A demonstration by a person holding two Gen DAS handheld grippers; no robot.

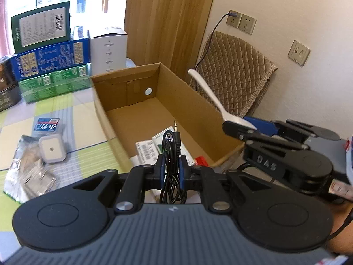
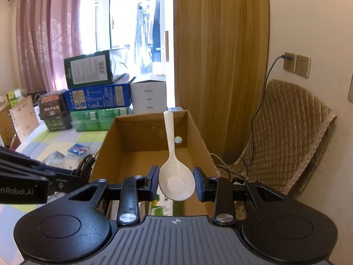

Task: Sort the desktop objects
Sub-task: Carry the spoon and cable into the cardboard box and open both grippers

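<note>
I see my left gripper [image 1: 171, 172]: black arms, blue pads, silver screws, ribbed grey base. My right gripper [image 2: 176, 183] matches it, lettered white.

"DAS" on the right gripper [image 1: 240, 130]; "nRobot.AI" on the left gripper [image 2: 85, 167].

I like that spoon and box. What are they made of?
The spoon looks like hard plastic: creamy white, tiny dark speckles, smooth and slightly shiny, though it could be another molded material. The box looks like cardboard: plain brown, matte, with folded flaps and thin cut edges.
</note>
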